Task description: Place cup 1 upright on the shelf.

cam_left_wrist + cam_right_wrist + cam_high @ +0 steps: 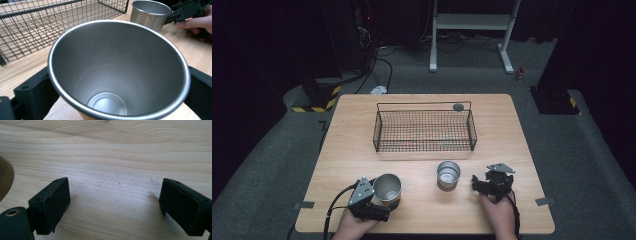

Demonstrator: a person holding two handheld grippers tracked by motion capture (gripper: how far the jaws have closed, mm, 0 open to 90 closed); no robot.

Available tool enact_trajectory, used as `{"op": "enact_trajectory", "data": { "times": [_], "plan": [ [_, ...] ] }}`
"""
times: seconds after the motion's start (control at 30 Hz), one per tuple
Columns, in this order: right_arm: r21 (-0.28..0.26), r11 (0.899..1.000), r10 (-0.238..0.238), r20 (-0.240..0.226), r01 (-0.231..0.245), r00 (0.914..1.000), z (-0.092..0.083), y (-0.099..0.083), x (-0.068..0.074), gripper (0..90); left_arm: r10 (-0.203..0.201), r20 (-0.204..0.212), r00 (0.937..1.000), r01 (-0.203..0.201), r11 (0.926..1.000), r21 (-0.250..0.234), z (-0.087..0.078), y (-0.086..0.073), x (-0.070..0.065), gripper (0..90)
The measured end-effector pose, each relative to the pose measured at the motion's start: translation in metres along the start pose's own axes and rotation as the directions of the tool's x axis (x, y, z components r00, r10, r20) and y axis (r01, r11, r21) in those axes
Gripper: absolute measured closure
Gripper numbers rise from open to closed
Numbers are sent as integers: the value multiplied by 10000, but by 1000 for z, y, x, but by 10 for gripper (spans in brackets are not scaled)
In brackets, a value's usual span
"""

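Jaws clamp an empty steel cup [117, 72].

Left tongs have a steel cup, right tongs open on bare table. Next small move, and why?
Probably lift the larger steel cup and carry it toward the wire basket. The left tongs already sit on both sides of that cup, which looks tilted, and the basket is open-topped just ahead. The right tongs stand open beside the smaller cup, not yet around it.
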State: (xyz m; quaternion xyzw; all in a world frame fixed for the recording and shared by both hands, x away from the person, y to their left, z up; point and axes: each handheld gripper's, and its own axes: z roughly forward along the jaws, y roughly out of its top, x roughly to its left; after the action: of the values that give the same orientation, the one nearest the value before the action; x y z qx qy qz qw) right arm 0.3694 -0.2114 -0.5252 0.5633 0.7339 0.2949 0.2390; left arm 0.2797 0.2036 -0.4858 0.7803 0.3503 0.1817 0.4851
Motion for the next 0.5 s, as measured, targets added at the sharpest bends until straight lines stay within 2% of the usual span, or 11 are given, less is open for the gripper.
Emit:
{"op": "enact_trajectory", "data": {
  "times": [0.17,0.5],
  "plan": [
    [0,10000,1,-1,-1,10000,0,0,0,97,3,-45,10000,-3,10000,35,1,-2,1,6],
    [-2,10000,-1,1,1,10000,0,0,0,97,-115,-161,9998,112,9997,-201,-1,-3,2,25]
  ]
}}
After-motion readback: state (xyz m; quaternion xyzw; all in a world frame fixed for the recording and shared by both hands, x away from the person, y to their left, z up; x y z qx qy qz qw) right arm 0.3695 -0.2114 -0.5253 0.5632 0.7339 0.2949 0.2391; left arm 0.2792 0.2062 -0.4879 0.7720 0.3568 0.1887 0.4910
